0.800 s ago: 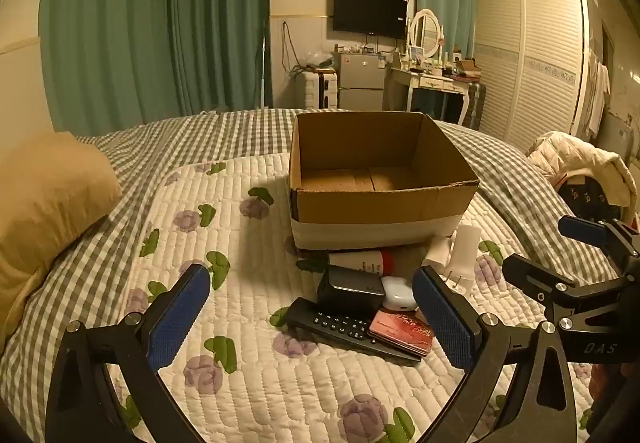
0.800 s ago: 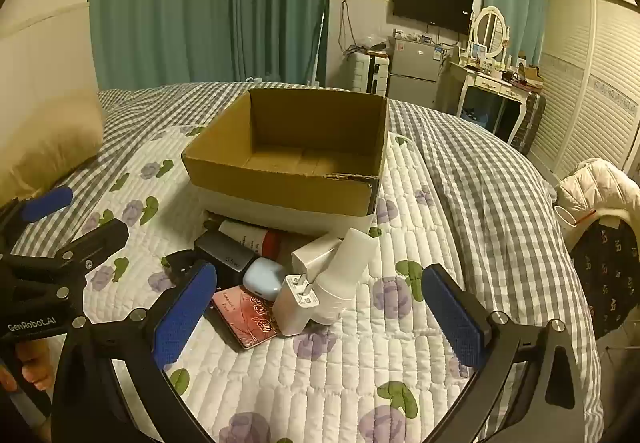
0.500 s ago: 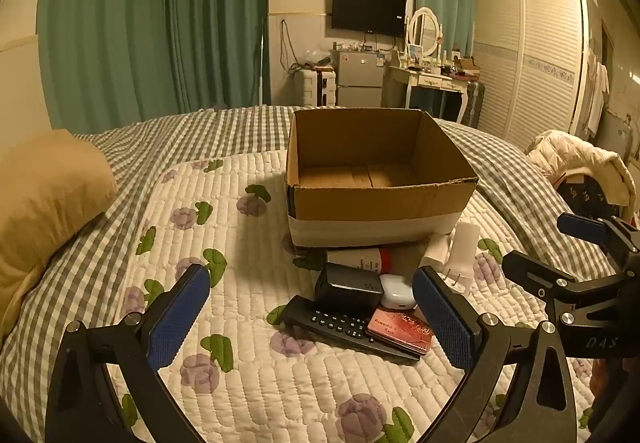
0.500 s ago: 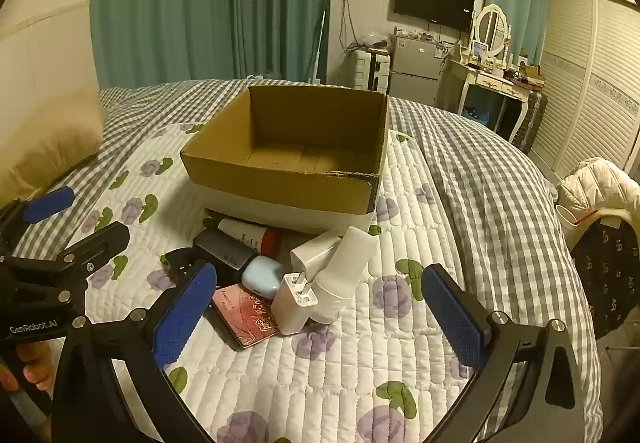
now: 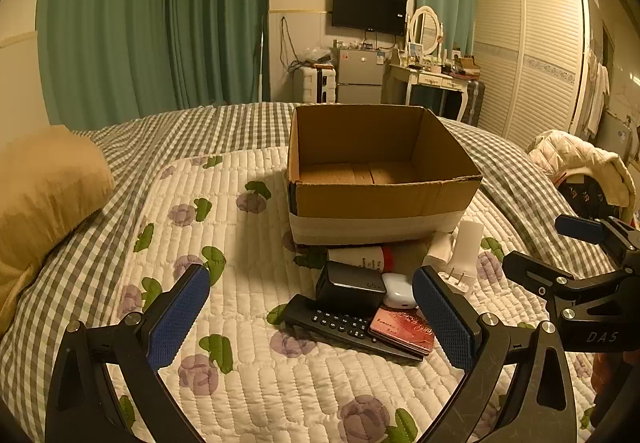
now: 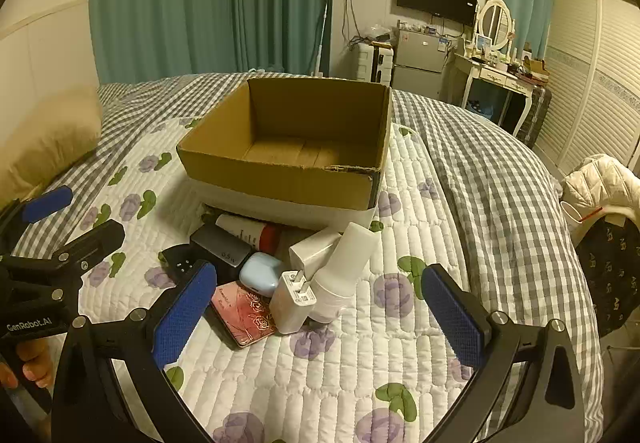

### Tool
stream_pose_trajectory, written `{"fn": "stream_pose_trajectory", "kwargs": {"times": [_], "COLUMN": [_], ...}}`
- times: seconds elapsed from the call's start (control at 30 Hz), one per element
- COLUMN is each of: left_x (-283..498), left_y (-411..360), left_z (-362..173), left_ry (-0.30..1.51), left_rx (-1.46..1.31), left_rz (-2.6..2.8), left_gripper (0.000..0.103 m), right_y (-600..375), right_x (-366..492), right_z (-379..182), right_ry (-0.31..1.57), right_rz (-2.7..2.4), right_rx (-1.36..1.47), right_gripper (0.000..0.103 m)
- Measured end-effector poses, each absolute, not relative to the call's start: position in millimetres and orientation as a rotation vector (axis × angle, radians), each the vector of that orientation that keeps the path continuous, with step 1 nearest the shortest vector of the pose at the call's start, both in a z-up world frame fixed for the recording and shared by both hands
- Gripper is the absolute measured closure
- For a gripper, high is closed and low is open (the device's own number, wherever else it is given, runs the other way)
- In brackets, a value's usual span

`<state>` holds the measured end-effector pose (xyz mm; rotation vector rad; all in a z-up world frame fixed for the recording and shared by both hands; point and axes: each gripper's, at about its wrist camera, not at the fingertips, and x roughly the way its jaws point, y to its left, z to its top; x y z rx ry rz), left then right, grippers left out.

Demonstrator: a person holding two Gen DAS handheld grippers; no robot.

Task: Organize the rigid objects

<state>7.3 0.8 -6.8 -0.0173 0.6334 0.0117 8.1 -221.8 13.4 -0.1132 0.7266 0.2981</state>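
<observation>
Box open-topped on the quilt, clutter heaped against its near wall.
Left claw spread wide and holding nothing, hovering above the remote; right claw likewise wide and bare, above the charger and white bottle. Left view only: full length of the remote under the black brick, and the red-capped tube touching the box. Right view only: earbud case between brick and charger, rose-patterned card beside the left fingertip, a second white block behind the bottle. Pillow well apart, on the left.
</observation>
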Motion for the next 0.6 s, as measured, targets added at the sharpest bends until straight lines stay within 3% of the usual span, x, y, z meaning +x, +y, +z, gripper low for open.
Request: {"fn": "stream_pose_trajectory", "kwargs": {"times": [0.6], "left_x": [8.1], "left_y": [0.7], "left_z": [-7.5], "left_ry": [0.632], "left_rx": [-0.021], "left_rz": [0.005], "left_gripper": [0.0], "right_y": [-218.1], "right_x": [9.5], "right_z": [11.8], "right_ry": [0.737], "right_rz": [0.318], "right_rx": [-0.116], "right_gripper": [0.0]}}
